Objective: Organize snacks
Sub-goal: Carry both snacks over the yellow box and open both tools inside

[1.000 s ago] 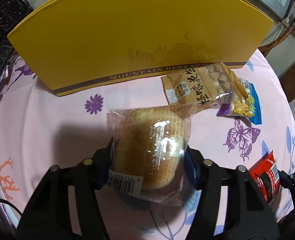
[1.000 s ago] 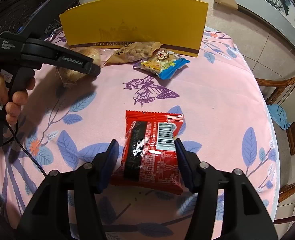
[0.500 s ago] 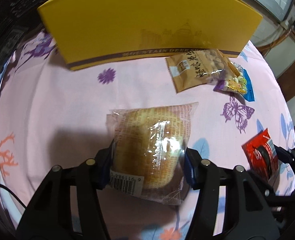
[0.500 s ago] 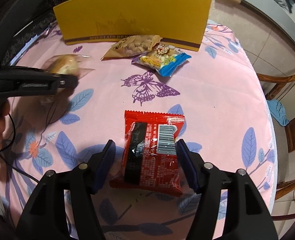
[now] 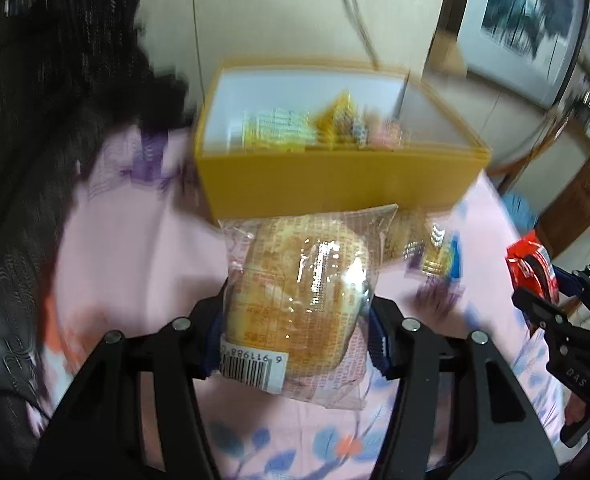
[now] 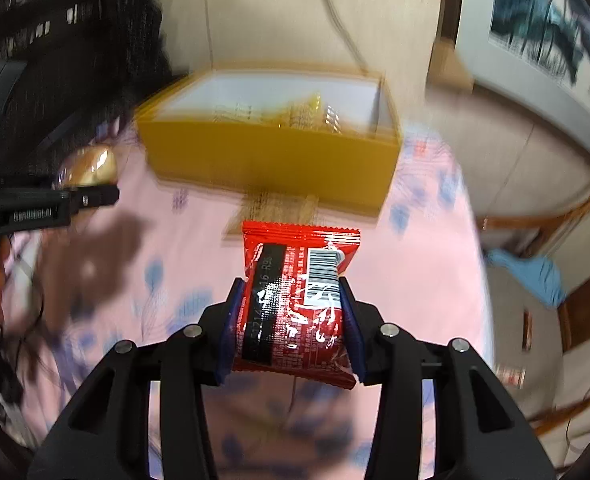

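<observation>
My left gripper (image 5: 295, 320) is shut on a clear-wrapped bread bun (image 5: 299, 296) and holds it above the table, in front of the open yellow box (image 5: 335, 184). My right gripper (image 6: 291, 320) is shut on a red snack packet (image 6: 295, 300), also lifted, facing the same yellow box (image 6: 271, 160). The box has several snack packets (image 5: 295, 128) inside. The red packet also shows at the right of the left wrist view (image 5: 531, 268). The bun shows at the left of the right wrist view (image 6: 91, 166).
A brown nut packet (image 6: 279, 208) and a blue packet (image 5: 443, 256) lie on the pink floral tablecloth (image 5: 135, 248) in front of the box. Dark carved furniture stands left. A wooden chair (image 6: 555, 216) stands at the right of the table.
Both grippers have risen from the table with their snacks and tilted up, so the box's open inside shows. The right gripper has closed on the red packet and lifted it.
</observation>
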A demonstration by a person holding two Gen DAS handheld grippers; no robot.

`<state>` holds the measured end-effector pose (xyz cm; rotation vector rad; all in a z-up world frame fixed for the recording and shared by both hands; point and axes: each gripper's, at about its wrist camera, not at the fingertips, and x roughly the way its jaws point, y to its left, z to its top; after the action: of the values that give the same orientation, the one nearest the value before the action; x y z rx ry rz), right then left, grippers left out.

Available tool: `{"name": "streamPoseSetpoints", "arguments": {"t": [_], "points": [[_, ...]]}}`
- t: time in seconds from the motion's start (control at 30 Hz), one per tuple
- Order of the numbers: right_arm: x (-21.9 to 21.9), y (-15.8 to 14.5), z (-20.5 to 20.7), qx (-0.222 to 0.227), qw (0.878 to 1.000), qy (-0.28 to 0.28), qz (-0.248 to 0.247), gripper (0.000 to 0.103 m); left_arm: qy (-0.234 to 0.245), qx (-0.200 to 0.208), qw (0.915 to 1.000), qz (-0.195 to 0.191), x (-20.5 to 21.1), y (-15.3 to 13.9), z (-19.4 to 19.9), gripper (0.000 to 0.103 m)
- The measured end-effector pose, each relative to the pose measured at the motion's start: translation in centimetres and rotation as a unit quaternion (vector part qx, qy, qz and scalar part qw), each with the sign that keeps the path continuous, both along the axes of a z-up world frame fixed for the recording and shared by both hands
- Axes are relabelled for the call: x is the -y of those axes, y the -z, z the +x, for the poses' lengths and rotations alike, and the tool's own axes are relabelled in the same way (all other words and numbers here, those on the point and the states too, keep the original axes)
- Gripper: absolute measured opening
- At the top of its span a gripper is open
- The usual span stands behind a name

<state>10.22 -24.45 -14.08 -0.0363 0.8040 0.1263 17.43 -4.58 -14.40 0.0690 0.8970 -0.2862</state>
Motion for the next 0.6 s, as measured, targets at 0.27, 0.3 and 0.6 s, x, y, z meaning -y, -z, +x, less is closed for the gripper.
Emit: {"name": "streamPoseSetpoints", "arguments": {"t": [0.27,0.3,0.6], "points": [[1.1,-7.2,8.0,0.120,0.992,0.025,0.023,0.045,-0.036,0.069,0.9949,-0.064,1.6,-7.5,7.2,0.058],[1.1,-7.5,8.7,0.127,0.991,0.025,0.023,0.045,-0.039,0.072,0.9943,-0.067,1.7,-7.8,7.8,0.058],[1.4,-6.4,15.3,0.128,0.991,0.025,0.029,0.045,-0.068,0.050,0.9936,-0.075,3.1,-5.3,14.2,0.058]]}}
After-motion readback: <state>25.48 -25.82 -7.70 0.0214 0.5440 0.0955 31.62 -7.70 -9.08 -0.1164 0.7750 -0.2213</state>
